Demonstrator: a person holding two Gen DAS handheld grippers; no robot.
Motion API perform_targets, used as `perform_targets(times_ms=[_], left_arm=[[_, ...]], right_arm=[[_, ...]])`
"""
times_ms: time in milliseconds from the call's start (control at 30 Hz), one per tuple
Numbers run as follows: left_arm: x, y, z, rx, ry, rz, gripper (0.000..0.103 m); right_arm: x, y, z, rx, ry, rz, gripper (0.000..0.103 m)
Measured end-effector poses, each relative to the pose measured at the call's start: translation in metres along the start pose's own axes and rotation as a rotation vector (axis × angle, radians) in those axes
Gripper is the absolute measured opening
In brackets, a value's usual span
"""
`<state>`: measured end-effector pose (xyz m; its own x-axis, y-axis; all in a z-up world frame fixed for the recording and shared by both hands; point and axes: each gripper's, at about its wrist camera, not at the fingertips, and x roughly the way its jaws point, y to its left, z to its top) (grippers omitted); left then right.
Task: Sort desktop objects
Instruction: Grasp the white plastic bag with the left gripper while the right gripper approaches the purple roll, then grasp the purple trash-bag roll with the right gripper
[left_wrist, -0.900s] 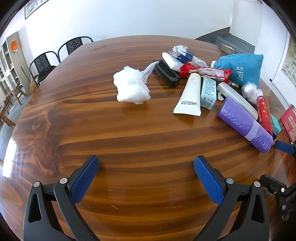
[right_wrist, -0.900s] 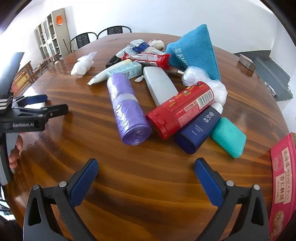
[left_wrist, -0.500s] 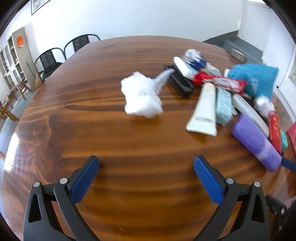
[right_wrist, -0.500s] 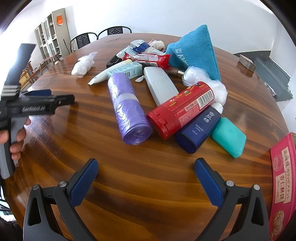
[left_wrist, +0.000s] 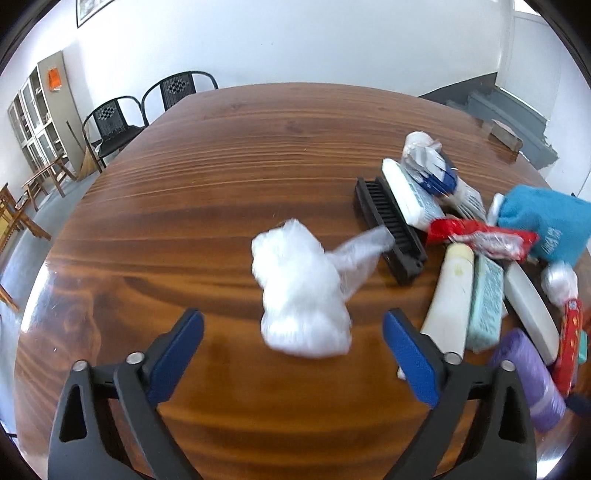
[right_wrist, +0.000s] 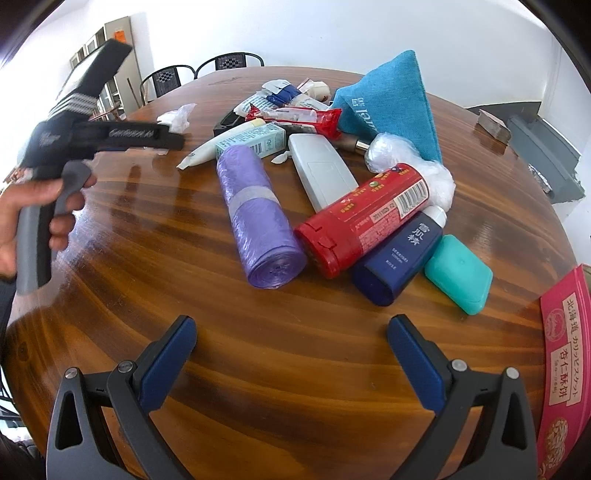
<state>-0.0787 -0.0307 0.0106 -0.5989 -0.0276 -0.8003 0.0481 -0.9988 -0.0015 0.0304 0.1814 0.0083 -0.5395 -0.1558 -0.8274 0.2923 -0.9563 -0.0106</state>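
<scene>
A crumpled white plastic bag (left_wrist: 303, 295) lies on the round wooden table (left_wrist: 184, 206), just ahead of my left gripper (left_wrist: 291, 343), which is open and empty. To its right sits a pile: a black comb (left_wrist: 388, 225), a white tube (left_wrist: 448, 295), a teal box (left_wrist: 485, 302), a blue cloth pouch (left_wrist: 546, 221). My right gripper (right_wrist: 291, 354) is open above bare wood, short of a purple bag roll (right_wrist: 258, 218), a red canister (right_wrist: 362, 218), a dark blue bottle (right_wrist: 399, 254) and a teal soap case (right_wrist: 458, 273). A hand (right_wrist: 22, 206) carries the left gripper at the left of the right wrist view.
A pink box (right_wrist: 561, 362) lies at the table's right edge. A white remote (right_wrist: 321, 170) and a red wrapper (right_wrist: 295, 116) rest in the pile. Black chairs (left_wrist: 147, 107) and a shelf unit (left_wrist: 40, 122) stand beyond the far left edge.
My left gripper has moved forward toward the white plastic bag, which now lies close in front of its fingers. The right gripper has stayed still.
</scene>
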Motion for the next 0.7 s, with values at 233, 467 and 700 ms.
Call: perform_targets(times_ms=[233,467,700], left_arm=[[0.01,0.002,0.012,-0.03,0.006,0.005,0.065],[-0.001,-0.006,0.003,-0.028,-0.023,-0.002,0.042],[0.011,0.005,0.013,-0.01,-0.018,-0.046,0.041]], right_arm=[[0.0,0.001,0.001,0.002,-0.001,-0.001,0.103],[0.001,0.006,0.005,-0.013,0.001,0.011,0.103],[0.016,0.008,0.028,-0.01,0.001,0.029,0.103]])
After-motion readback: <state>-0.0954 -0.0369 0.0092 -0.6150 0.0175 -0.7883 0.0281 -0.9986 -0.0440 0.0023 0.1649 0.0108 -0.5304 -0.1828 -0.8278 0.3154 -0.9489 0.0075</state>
